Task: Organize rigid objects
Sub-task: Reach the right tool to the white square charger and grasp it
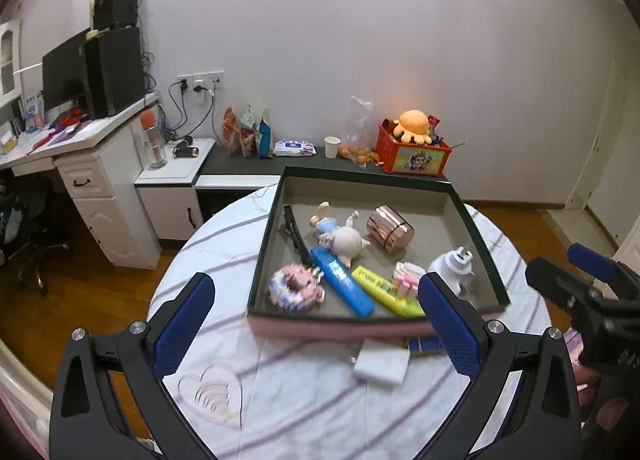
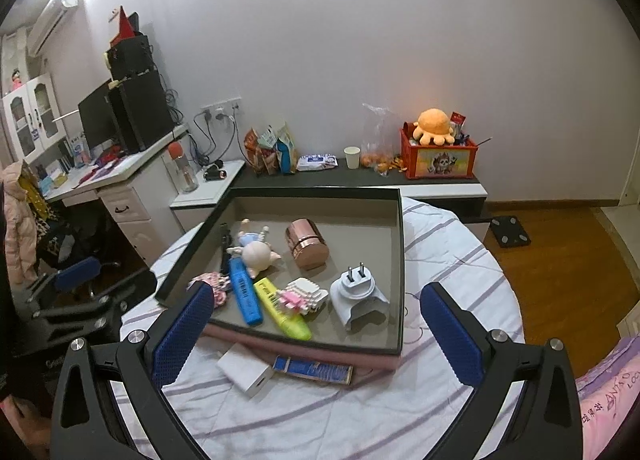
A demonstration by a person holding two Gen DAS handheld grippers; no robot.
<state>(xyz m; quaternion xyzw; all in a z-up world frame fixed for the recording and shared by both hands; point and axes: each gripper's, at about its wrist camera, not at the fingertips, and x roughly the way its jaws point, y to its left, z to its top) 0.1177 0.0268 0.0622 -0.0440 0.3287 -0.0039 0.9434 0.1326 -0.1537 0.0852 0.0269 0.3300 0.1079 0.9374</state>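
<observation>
Hiding under tray point(image 2: 400, 260): blue box point(image 2: 313, 369) (label unreadable)

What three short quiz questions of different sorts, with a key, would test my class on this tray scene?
1. True or false: the copper cylinder lies on the tablecloth outside the tray.
2. Which item lies outside the tray? A) yellow highlighter B) white box C) white plug adapter
3. Fill in: the left tool holds ____.

Key: 1 false, it lies inside the tray. 2 B, it lies on the tablecloth in front of the tray. 3 nothing; its fingers stand wide apart.
</observation>
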